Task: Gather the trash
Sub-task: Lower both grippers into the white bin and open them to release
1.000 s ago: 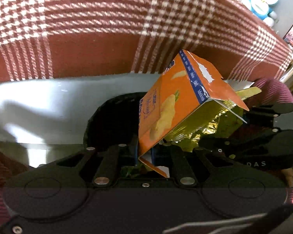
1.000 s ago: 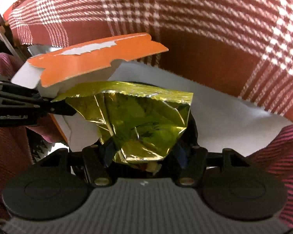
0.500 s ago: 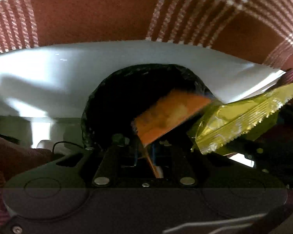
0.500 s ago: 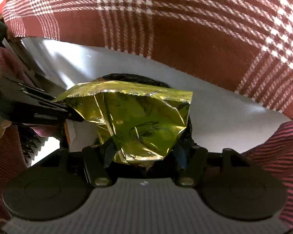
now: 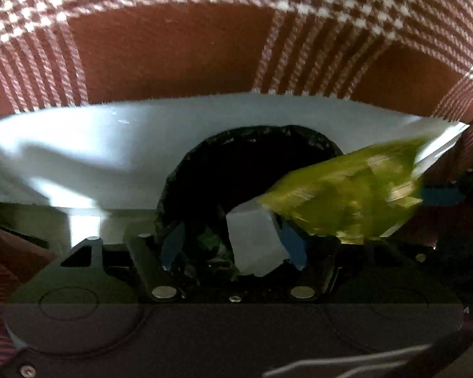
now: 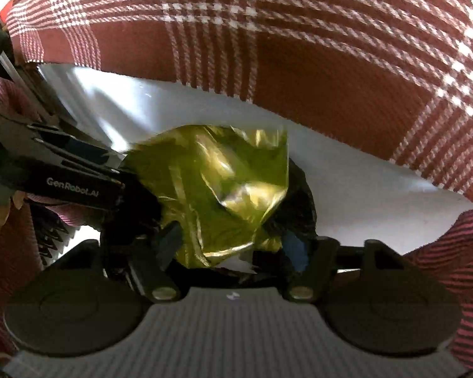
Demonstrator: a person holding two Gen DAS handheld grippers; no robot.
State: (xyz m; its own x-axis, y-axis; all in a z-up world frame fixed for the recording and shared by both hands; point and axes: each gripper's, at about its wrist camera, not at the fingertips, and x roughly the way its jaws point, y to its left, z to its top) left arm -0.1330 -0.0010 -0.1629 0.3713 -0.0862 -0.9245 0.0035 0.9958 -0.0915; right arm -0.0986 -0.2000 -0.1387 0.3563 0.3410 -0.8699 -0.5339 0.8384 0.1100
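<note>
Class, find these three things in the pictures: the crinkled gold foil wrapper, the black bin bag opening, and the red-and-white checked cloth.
Crinkled gold foil wrapper (image 6: 217, 189): right wrist view, middle of its crumpled face.
Black bin bag opening (image 5: 236, 176): left wrist view, dark inside of the mouth.
Red-and-white checked cloth (image 5: 173, 47): left wrist view, plain red patch.

A white surface (image 5: 116, 145) holds a plaid cloth (image 5: 173, 41) beside a black-lined bin (image 5: 252, 170)

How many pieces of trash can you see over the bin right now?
2. A gold foil wrapper hangs over the black bin, between the right tool's opening jaws. A pale box piece drops between the left tool's opening jaws. More may lie hidden inside the bin.
</note>
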